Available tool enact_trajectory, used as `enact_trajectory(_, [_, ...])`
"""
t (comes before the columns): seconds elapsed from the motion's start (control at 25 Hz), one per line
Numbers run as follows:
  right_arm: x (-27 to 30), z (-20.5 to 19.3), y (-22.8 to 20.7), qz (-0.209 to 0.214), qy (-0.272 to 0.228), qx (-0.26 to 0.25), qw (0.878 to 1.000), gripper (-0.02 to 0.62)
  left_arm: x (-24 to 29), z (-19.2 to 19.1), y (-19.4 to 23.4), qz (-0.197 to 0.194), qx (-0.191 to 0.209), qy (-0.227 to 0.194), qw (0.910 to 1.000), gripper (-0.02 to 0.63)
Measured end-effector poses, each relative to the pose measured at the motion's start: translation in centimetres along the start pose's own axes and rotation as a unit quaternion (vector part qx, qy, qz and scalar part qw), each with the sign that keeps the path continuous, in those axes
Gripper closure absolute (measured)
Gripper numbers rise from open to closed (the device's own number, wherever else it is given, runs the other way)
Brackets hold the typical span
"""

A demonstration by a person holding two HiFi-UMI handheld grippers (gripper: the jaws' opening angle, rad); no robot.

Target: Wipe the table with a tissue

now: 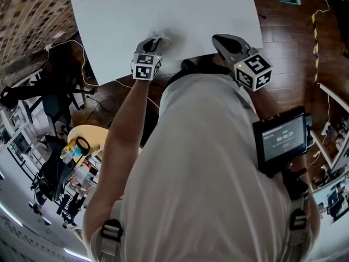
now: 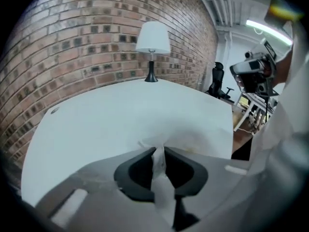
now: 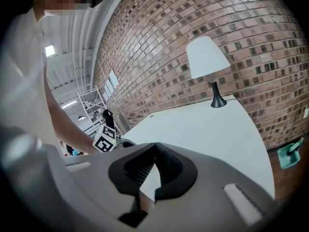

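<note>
A white tissue point(image 2: 193, 135) lies spread on the white table point(image 2: 111, 115) and runs up in a pinched strip between the jaws of my left gripper point(image 2: 158, 152), which is shut on it. In the head view the left gripper point(image 1: 156, 40) points down at the table's near edge, with the crumpled tissue point(image 1: 165, 37) under its tips. My right gripper point(image 1: 219, 37) hovers to the right over the same edge of the table point(image 1: 163, 10). In its own view the right gripper point(image 3: 155, 144) has its tips together and holds nothing.
A white-shaded lamp point(image 2: 153, 42) on a black base stands at the table's far end by the brick wall; the lamp point(image 3: 207, 62) also shows in the right gripper view. A teal dustpan point(image 3: 291, 153) lies on the wooden floor. An office chair point(image 2: 218, 77) stands beyond the table.
</note>
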State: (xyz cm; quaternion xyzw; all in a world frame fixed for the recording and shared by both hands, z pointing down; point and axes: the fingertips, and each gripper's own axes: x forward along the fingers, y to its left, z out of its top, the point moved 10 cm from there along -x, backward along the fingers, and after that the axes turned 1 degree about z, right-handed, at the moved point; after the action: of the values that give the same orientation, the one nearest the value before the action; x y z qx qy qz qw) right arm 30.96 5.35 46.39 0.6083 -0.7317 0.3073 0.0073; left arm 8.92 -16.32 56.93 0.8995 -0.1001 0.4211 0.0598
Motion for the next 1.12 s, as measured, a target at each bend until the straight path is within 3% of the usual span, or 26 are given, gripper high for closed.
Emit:
enact_trajectory(0.24, [-0.3,-0.2,-0.6,-0.007,-0.004,0.011,1.000,0.589,0.4,0.2,1.0,0.061,-0.060,-0.007,0.9963,0.561])
enact_trajectory(0.4, [-0.4,-0.5,-0.8,-0.006,-0.004,0.014,1.000,0.589,1.5,1.4,-0.9,0.078,-0.061,-0.018,0.9949,0.561])
enact_trajectory(0.64, [-0.7,0.4,-2.3,0.005,-0.007,0.009,1.000,0.588,4.8,3.9,-6.6,0.026,0.005,-0.008,0.9996,0.561])
enact_trajectory(0.76, [-0.3,0.8,-2.9,0.014,-0.008,0.005,1.000,0.589,4.8,4.1,-7.4,0.004,0.014,0.009,0.9999,0.562])
enact_trajectory(0.88, [0.2,1.1,-3.4,0.027,-0.001,0.001,1.000,0.588,4.5,4.2,-7.6,-0.050,0.015,0.034,0.9980,0.563])
enact_trajectory(0.96, [0.9,1.3,-3.3,0.040,0.005,-0.004,0.999,0.589,4.0,3.7,-7.7,-0.084,-0.005,0.047,0.9954,0.563])
enact_trajectory(1.12, [3.7,1.8,-1.9,0.073,0.012,-0.021,0.997,0.589,1.2,2.4,-6.8,-0.132,-0.109,0.014,0.9851,0.563])
